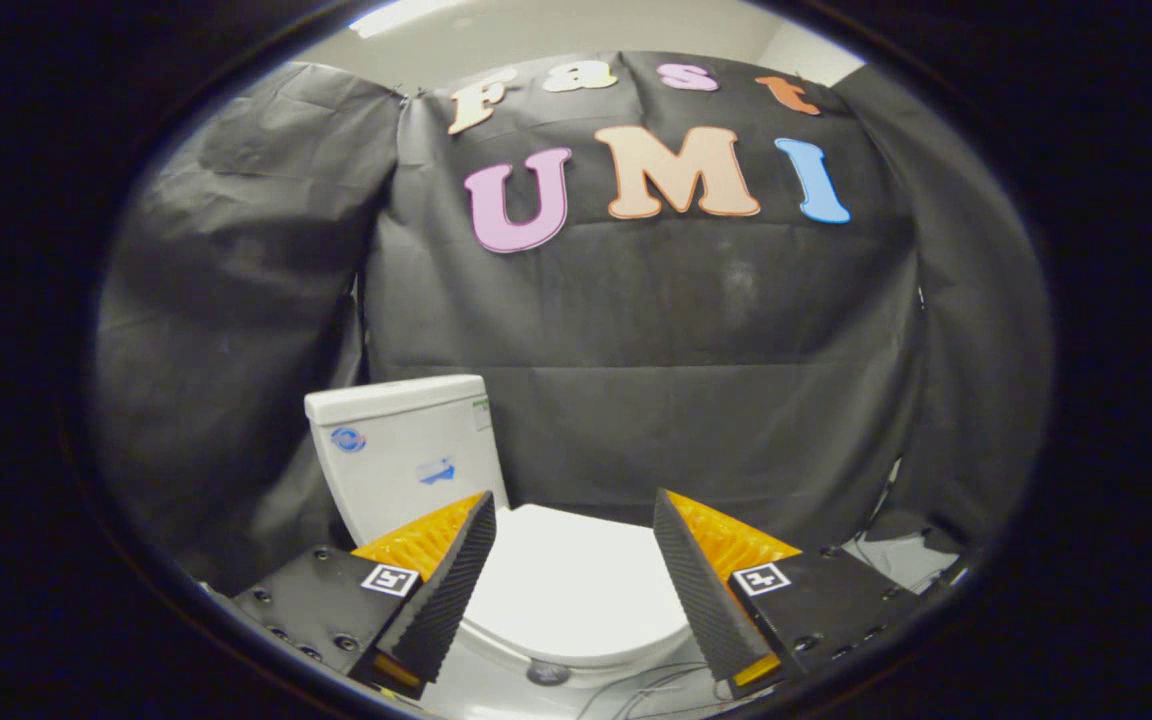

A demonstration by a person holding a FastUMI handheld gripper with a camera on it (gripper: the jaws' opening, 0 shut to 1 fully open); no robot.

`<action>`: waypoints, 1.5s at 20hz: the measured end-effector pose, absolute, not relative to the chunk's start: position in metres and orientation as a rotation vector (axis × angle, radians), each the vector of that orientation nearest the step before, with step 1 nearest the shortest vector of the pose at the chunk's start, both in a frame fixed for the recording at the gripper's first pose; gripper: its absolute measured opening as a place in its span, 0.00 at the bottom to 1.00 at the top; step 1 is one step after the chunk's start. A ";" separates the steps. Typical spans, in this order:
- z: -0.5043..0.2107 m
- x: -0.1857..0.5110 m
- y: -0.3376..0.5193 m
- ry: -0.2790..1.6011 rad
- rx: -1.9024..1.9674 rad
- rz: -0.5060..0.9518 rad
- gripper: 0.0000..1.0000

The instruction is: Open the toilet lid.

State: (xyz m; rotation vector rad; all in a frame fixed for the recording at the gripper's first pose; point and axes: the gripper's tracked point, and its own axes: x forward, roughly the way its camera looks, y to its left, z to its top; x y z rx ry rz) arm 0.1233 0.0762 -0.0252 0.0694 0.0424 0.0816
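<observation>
A white toilet stands against the black cloth wall, its tank (404,450) upright behind my left finger. The white lid (571,580) lies flat and closed over the bowl, seen between my two fingers and below them. My gripper (573,515) hovers above the lid with its fingers spread wide and nothing between them. The left finger (451,580) covers the lid's left edge and the tank's lower part. The right finger (701,590) covers the lid's right edge. I see no contact with the lid.
Black cloth walls close in behind the toilet and on both sides. A pale floor (901,560) shows to the right, beyond the right finger. Thin cables (636,685) and a small round dark fitting (547,673) lie on the floor under the bowl's front.
</observation>
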 end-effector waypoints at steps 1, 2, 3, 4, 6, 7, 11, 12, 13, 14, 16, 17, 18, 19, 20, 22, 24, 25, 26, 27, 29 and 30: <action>-0.026 0.128 0.082 0.024 0.106 0.068 0.96; -0.025 0.132 0.087 0.006 0.144 0.051 0.95; -0.025 0.136 0.092 -0.015 0.178 0.034 0.94; -0.024 0.141 0.096 -0.033 0.209 0.006 0.93; -0.027 0.144 0.097 -0.058 0.259 -0.055 0.92; -0.029 0.144 0.102 -0.070 0.285 -0.076 0.91; -0.045 0.139 0.106 -0.091 0.396 -0.166 0.91; -0.051 0.137 0.106 -0.092 0.424 -0.190 0.91; -0.057 0.133 0.108 -0.095 0.456 -0.209 0.91; -0.063 0.131 0.108 -0.097 0.490 -0.230 0.91; -0.078 0.126 0.110 -0.100 0.560 -0.263 0.91; -0.088 0.123 0.113 -0.095 0.594 -0.277 0.91; -0.097 0.120 0.115 -0.090 0.623 -0.290 0.91; -0.107 0.119 0.116 -0.082 0.648 -0.308 0.91; -0.116 0.118 0.116 -0.075 0.673 -0.323 0.89; -0.136 0.114 0.118 -0.054 0.714 -0.362 0.84; -0.162 0.109 0.110 -0.015 0.773 -0.440 0.78; -0.177 0.113 0.111 0.009 0.804 -0.461 0.76; -0.188 0.110 0.113 0.019 0.834 -0.474 0.73; -0.197 0.109 0.115 0.027 0.868 -0.482 0.73; -0.211 0.106 0.114 0.026 0.932 -0.507 0.73; -0.219 0.104 0.112 0.021 0.963 -0.525 0.73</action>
